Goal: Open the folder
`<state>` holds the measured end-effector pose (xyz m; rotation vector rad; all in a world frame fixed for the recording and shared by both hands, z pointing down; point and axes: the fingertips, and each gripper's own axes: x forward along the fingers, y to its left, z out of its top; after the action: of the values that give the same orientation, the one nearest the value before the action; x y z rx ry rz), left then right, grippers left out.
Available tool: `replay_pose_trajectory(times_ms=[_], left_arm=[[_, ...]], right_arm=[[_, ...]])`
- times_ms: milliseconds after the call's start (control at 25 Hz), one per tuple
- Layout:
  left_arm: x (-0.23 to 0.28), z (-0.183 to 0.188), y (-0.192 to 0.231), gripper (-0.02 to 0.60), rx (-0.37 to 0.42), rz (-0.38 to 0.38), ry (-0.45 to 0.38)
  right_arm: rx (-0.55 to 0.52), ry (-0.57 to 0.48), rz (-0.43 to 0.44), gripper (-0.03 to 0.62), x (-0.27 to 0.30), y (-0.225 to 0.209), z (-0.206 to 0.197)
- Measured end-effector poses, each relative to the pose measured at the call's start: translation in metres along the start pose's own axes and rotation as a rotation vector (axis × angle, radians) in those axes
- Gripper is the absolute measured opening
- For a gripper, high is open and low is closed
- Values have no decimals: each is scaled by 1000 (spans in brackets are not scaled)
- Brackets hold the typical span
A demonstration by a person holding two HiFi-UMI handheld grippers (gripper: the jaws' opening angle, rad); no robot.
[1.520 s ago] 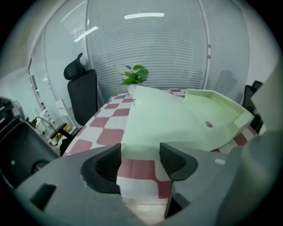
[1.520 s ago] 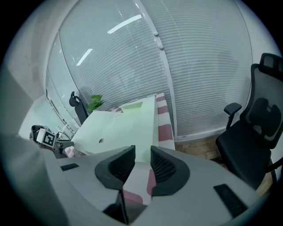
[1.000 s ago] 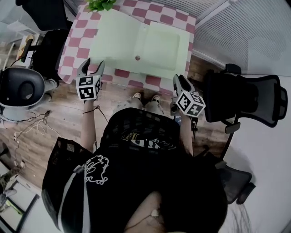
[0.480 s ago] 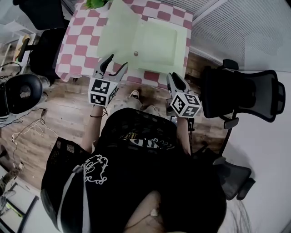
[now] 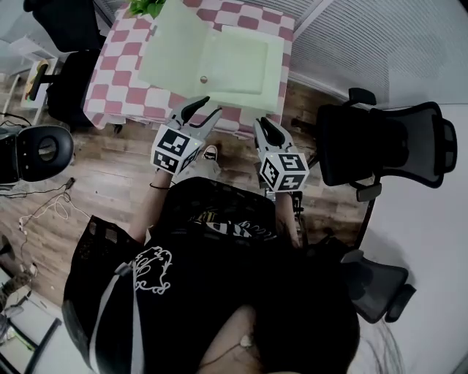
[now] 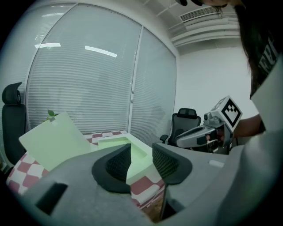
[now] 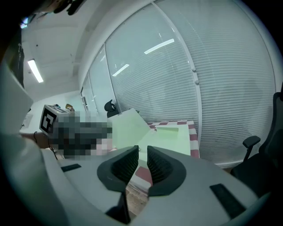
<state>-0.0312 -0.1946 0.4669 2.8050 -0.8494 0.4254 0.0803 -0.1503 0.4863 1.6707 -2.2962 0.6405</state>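
Note:
A pale green folder (image 5: 245, 62) lies on the pink-and-white checked table (image 5: 110, 69), with its cover (image 5: 172, 44) lifted at an angle on the left and a small round snap (image 5: 204, 79) near the front. My left gripper (image 5: 202, 108) hovers at the table's near edge just in front of the snap; its jaws are closing with nothing between them (image 6: 141, 152). To its right my right gripper (image 5: 262, 124) is off the table's edge, with only a narrow gap between its jaws and nothing in them (image 7: 142, 152). Neither touches the folder.
A black office chair (image 5: 387, 146) stands right of the table and another (image 5: 376, 288) behind me. A dark chair (image 5: 69, 80) and a round black seat (image 5: 36, 150) are at the left. A plant (image 5: 146, 7) sits at the table's far corner. Blinds cover the windows behind.
My left gripper swung right and up to the table's front edge by the folder, and its jaws narrowed. The right gripper shifted slightly left toward the table.

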Motion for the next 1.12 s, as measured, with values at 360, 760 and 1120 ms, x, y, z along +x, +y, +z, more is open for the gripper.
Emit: replay_pose_trajectory(times_ms=[360,760,1120], left_arm=[[-28,-18,-94,86,-2,-13,9],[-75,-45,-184,84,-55,19,-2],[-107,-56,-239,85,-52,20,15]], right_arm=[[-38,-24,79,57,-70,20,-31],[-77,-24,125,53,-158,44,-80],[-90,-34,172,51,-199,68,-106]])
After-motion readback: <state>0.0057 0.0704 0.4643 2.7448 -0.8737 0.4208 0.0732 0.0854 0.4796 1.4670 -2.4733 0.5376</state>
